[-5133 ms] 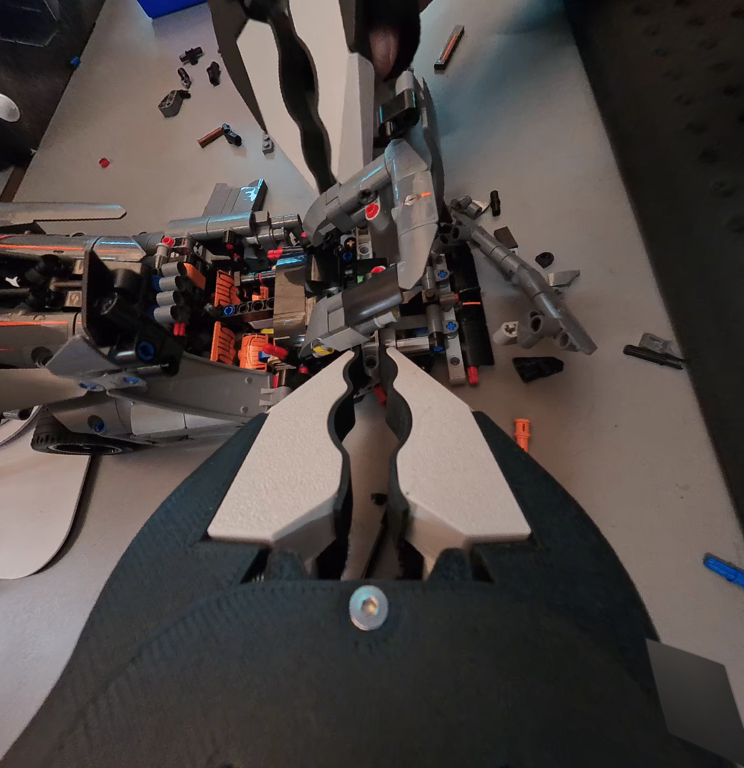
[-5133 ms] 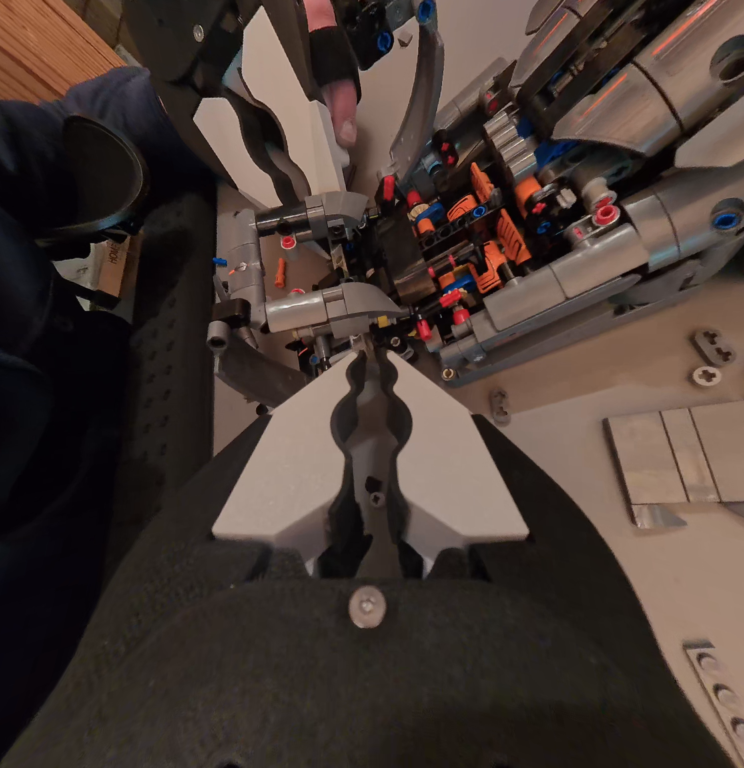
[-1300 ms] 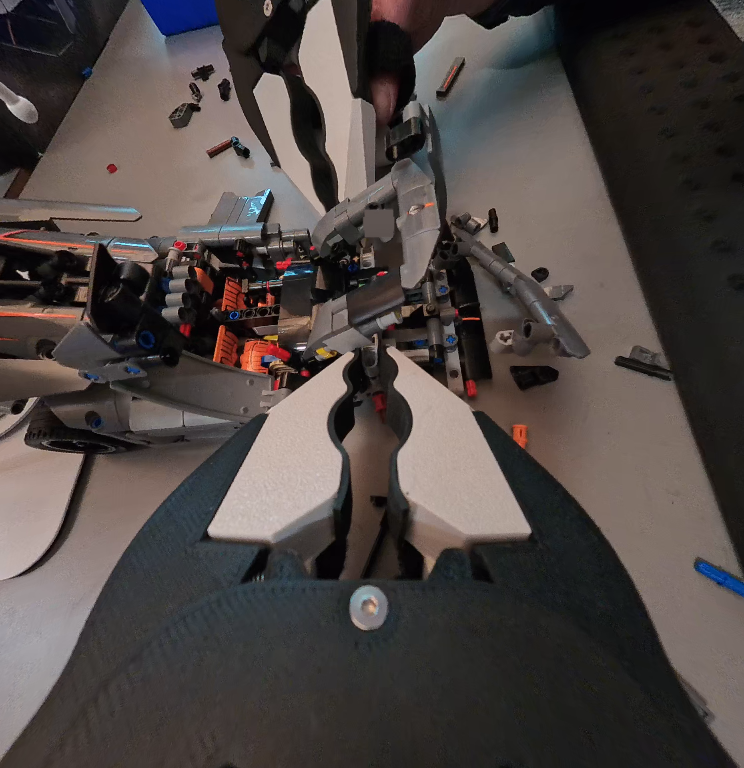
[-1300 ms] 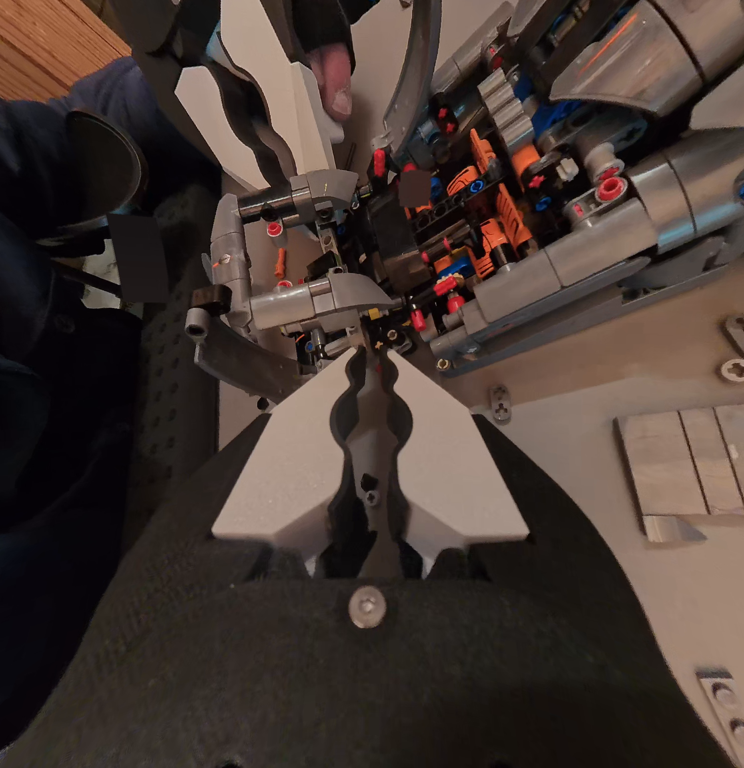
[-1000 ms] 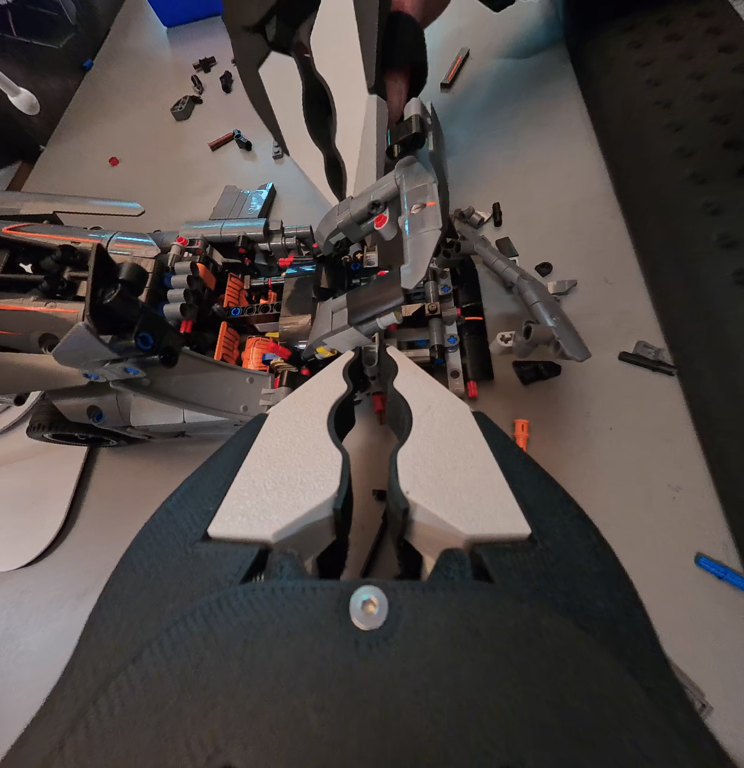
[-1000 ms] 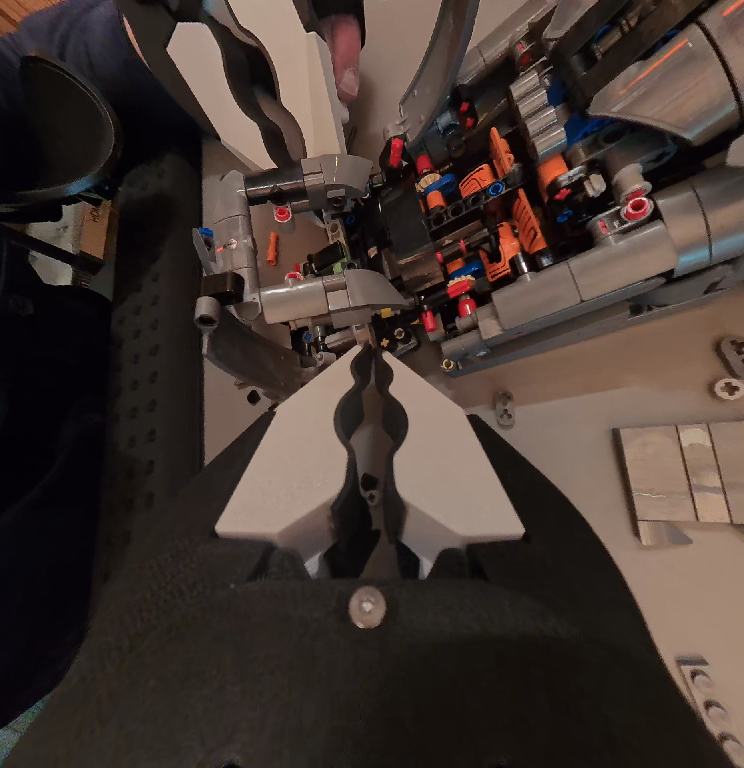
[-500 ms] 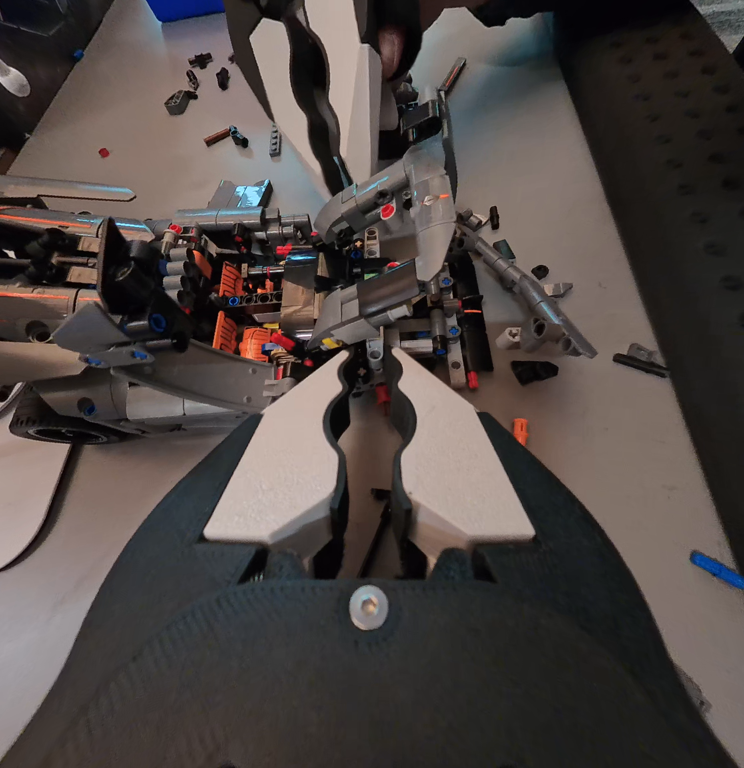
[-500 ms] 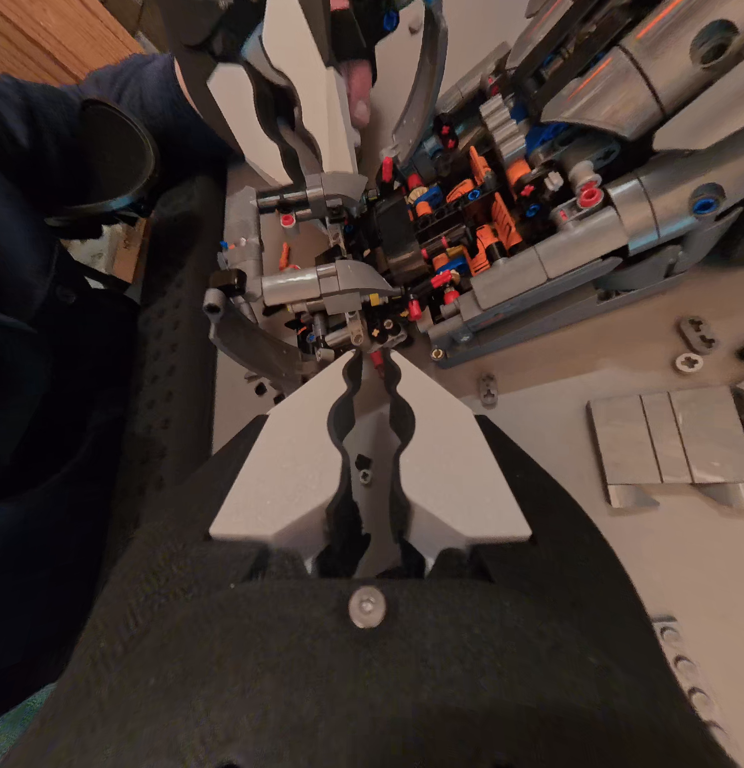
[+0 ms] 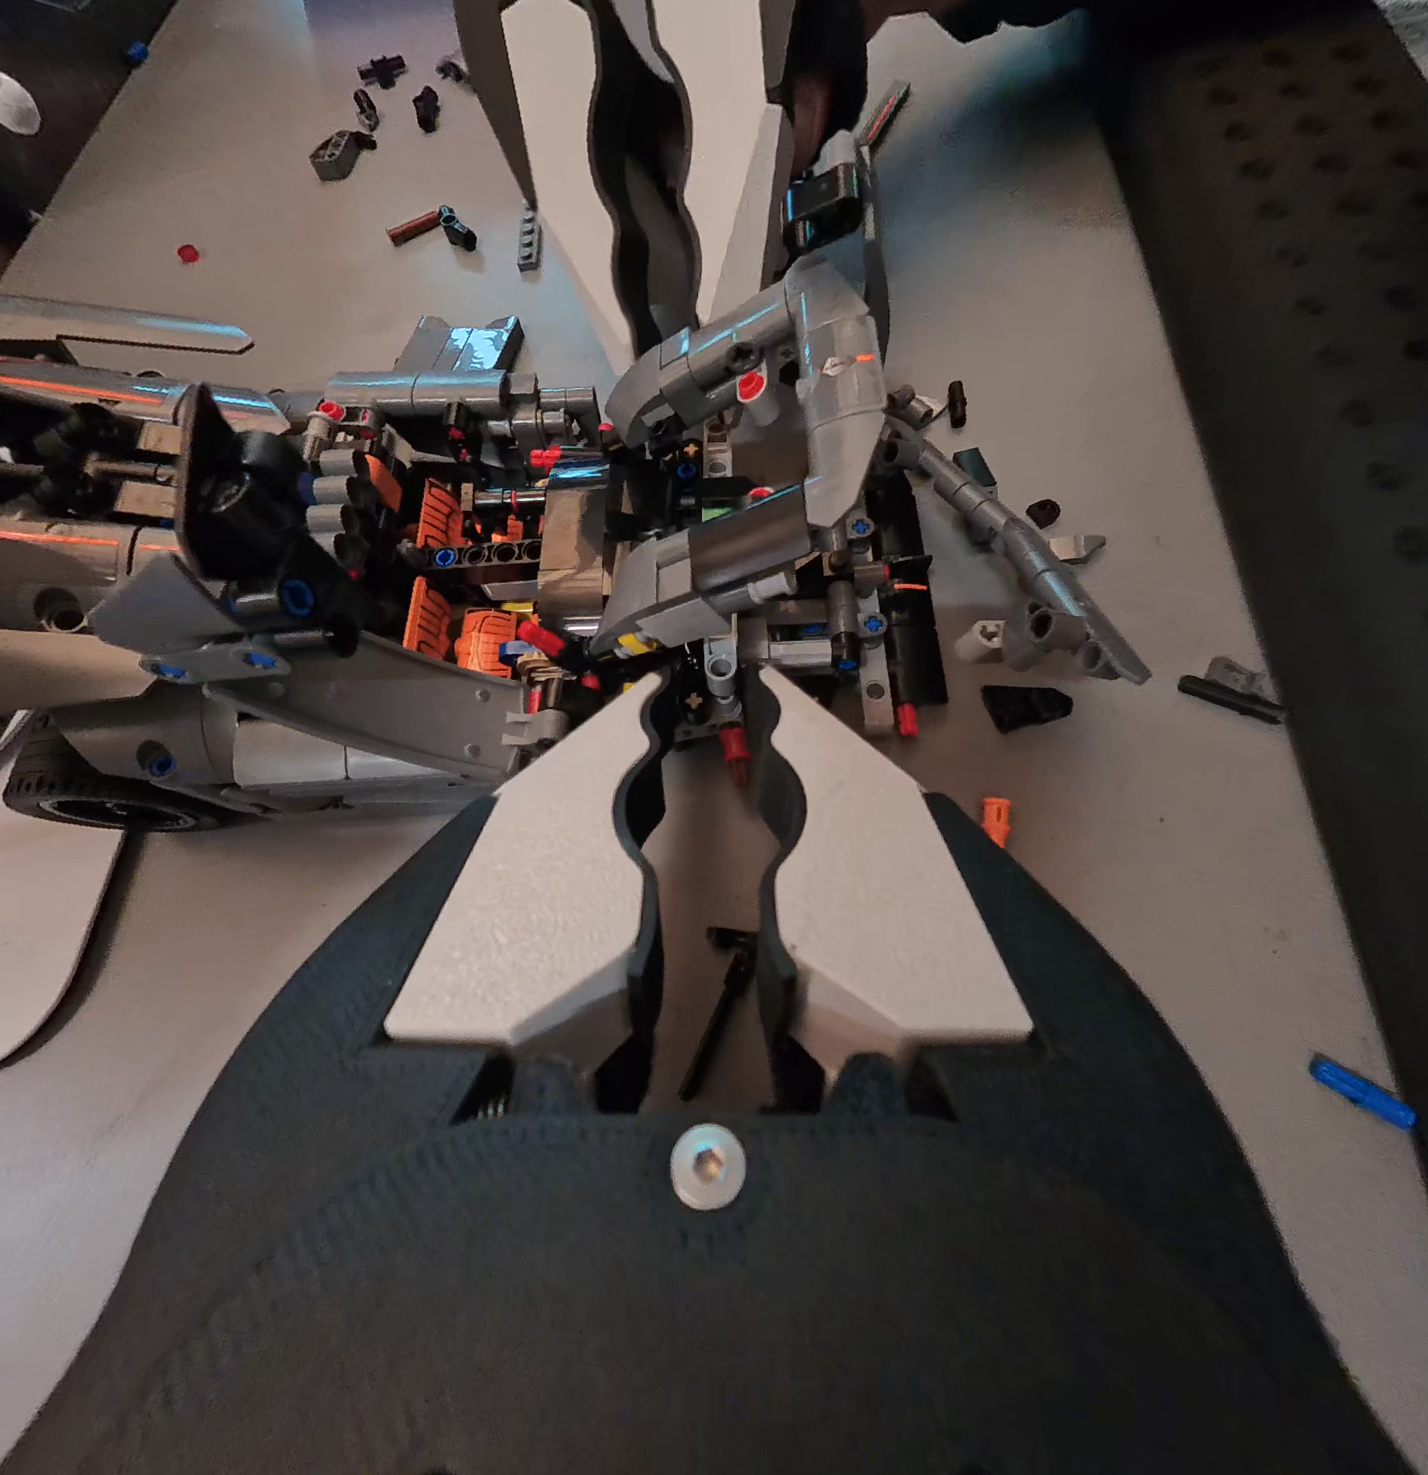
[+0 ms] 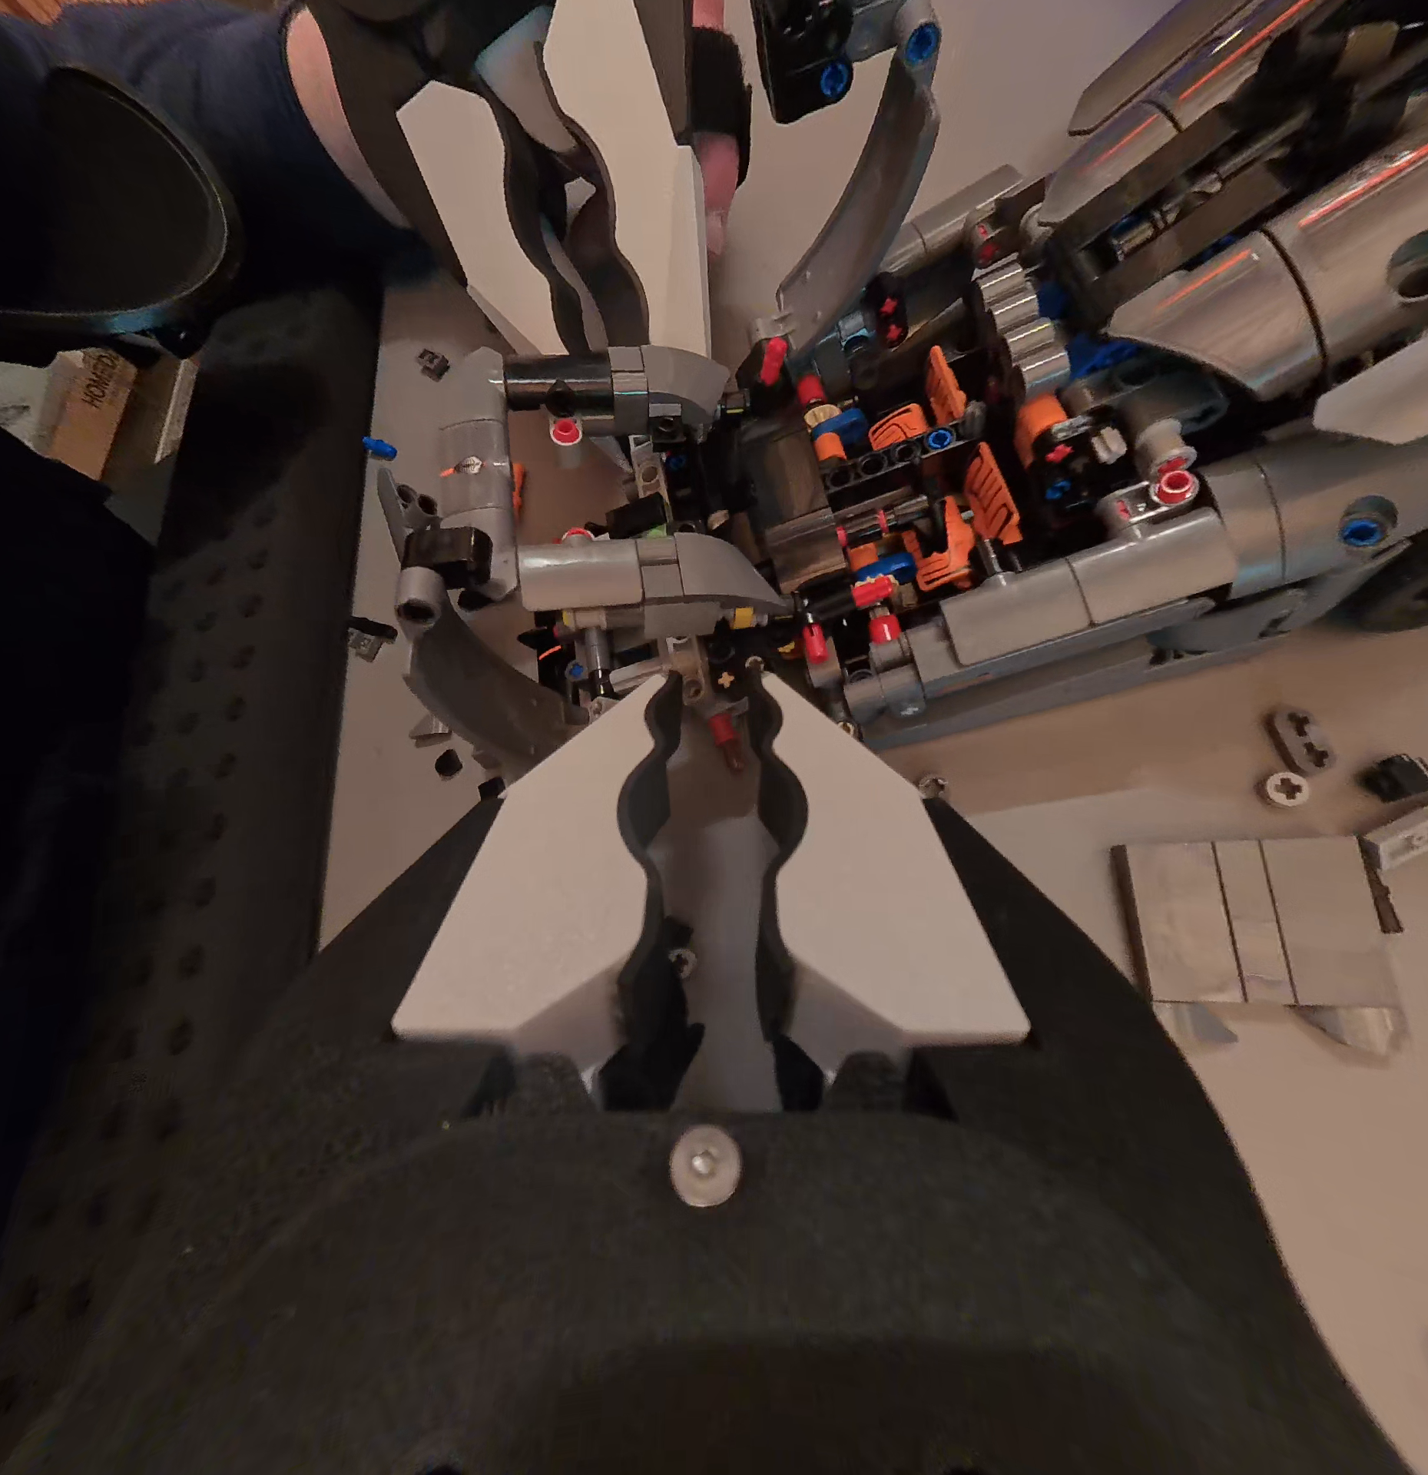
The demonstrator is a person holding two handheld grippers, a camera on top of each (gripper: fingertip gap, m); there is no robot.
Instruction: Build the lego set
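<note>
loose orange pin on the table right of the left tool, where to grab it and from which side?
Grip the orange pin across its middle shaft, coming straight down from above. It lies flat on bare table, lengthwise away from the camera, so close the left tool on its long sides. Nothing crowds it.

Light grey table [image 9: 1053,918], part-built lego car [image 9: 423,559], scattered loose pieces, blue pin [image 9: 1361,1092], orange pin [image 9: 996,818]

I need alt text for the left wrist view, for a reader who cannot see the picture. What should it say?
The left gripper, slightly open, reaches a red pin at the edge of a half-built grey, black and orange lego car on a pale table. The right gripper meets the car from the far side, and loose pieces lie around.
</note>
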